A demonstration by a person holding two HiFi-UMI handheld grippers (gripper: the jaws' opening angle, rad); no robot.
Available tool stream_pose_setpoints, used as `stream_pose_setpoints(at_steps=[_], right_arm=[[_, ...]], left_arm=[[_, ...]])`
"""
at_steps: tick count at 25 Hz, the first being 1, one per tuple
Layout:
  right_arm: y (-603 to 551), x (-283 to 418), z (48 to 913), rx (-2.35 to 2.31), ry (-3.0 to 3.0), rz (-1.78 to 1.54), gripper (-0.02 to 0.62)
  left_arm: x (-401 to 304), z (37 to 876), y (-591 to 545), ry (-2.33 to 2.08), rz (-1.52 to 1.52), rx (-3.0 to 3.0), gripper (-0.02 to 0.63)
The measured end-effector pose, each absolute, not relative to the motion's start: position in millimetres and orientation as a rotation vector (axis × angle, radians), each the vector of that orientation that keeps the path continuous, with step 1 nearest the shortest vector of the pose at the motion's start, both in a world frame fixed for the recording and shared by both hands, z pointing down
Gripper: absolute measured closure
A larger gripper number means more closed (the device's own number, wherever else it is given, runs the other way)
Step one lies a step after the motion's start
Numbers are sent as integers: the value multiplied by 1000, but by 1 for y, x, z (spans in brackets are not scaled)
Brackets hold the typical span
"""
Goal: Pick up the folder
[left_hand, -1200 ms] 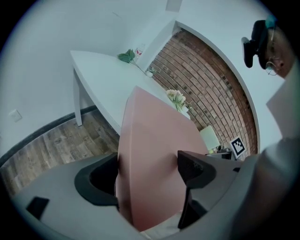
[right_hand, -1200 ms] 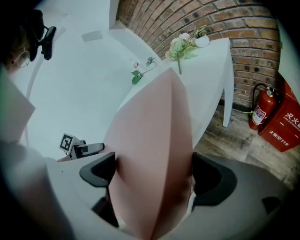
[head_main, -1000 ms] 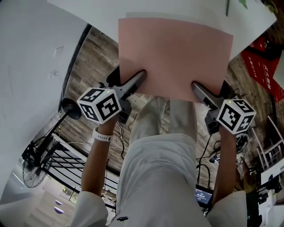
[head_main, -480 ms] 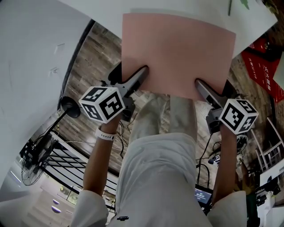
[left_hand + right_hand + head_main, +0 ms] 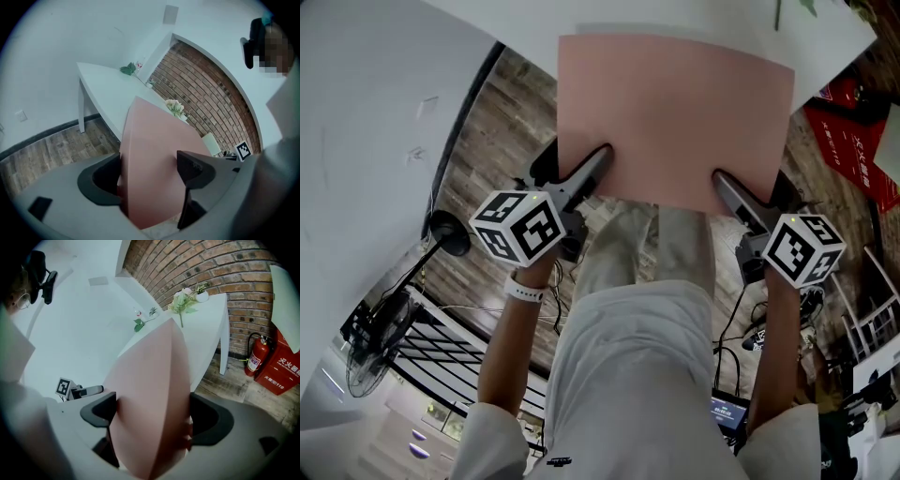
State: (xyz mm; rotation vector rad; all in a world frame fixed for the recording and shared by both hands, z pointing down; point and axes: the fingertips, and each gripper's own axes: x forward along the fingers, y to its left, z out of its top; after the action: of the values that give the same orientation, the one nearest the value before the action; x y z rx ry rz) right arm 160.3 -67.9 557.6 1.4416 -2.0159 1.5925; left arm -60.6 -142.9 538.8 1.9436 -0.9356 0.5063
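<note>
Looking down in the head view, the pink folder (image 5: 675, 117) lies flat and wide between both tools, its far part seen against the white surface (image 5: 839, 42) and its near edge out over the wooden floor (image 5: 487, 159) and the person's pale trousers (image 5: 637, 328). From here I cannot tell whether the folder touches the surface. The left gripper (image 5: 598, 161) bites the near edge close to its left corner, and the right gripper (image 5: 727, 187) bites the same edge close to its right corner. A white band (image 5: 521, 289) sits on the left wrist, and a red box (image 5: 853, 131) stands on the floor at the right

In the left gripper view, the dark fingers (image 5: 101, 183) are clenched on the folder, one on each face of the sheet, which runs away from the camera toward the surface. A small bunch of flowers (image 5: 174, 107) stands on that surface, with a brick wall (image 5: 211, 98) behind

In the right gripper view, that tool's fingers (image 5: 211, 418) are likewise clamped on the folder, which bows upward between them and fills the middle of the picture. Beyond it the surface carries the flowers, and a red fire extinguisher (image 5: 255, 357) stands on the floor by the brick wall, just beside the red box
</note>
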Motion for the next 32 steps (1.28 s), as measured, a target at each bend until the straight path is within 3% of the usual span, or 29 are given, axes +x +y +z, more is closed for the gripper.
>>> stream_pose_setpoints(at_steps=[32], right_arm=[[-70, 117, 454, 1480, -2188, 1352, 103]], left_arm=[[-111, 439, -128, -1051, 323, 2065, 232]])
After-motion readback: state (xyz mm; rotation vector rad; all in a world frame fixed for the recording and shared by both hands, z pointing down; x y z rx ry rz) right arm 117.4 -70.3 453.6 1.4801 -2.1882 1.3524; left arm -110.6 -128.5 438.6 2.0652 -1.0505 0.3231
